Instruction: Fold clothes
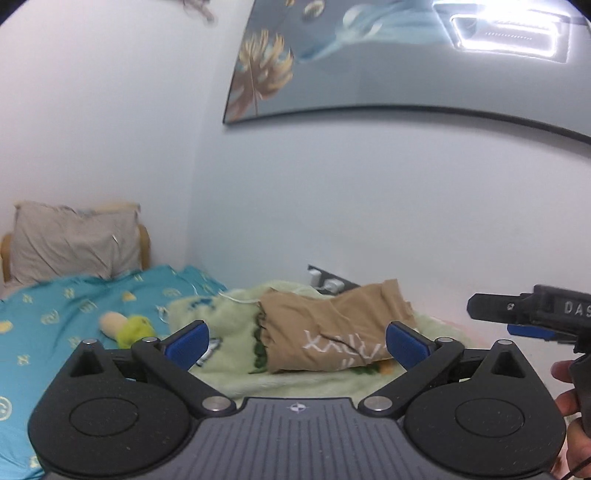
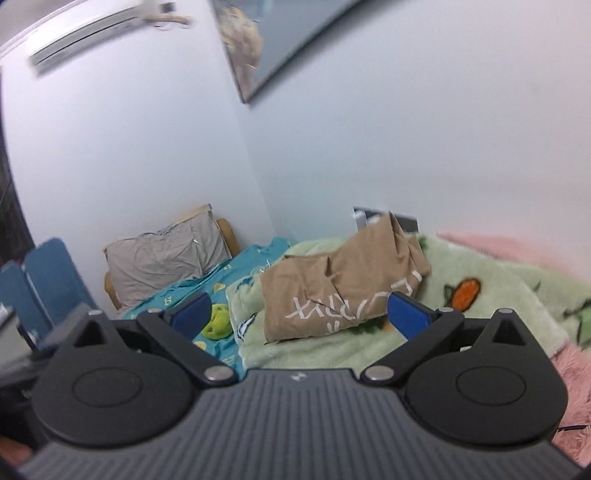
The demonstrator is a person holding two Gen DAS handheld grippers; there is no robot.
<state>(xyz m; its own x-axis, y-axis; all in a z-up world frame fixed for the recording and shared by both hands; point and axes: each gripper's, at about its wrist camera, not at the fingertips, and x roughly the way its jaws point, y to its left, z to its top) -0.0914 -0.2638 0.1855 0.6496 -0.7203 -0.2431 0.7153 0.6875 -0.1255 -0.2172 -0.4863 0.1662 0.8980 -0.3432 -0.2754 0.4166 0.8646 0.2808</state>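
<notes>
A tan garment (image 1: 325, 325) with white lettering lies folded in a loose bundle on a pale green fleece blanket (image 1: 229, 373) on the bed. My left gripper (image 1: 297, 341) is open, raised above and in front of the bundle, with nothing between its blue pads. In the right wrist view the same tan garment (image 2: 340, 291) rests on the green blanket (image 2: 491, 317). My right gripper (image 2: 301, 314) is also open and holds nothing. The right gripper's black body (image 1: 535, 310) shows at the right edge of the left wrist view, with a hand (image 1: 565, 402) on its grip.
A teal patterned sheet (image 1: 55, 325) covers the bed's left part, with a grey pillow (image 1: 70, 240) at the head and a yellow-green plush toy (image 1: 129, 328). A pink fluffy blanket (image 2: 569, 398) lies at right. A framed picture (image 1: 369, 66) hangs on the wall; an air conditioner (image 2: 85, 33) sits high up.
</notes>
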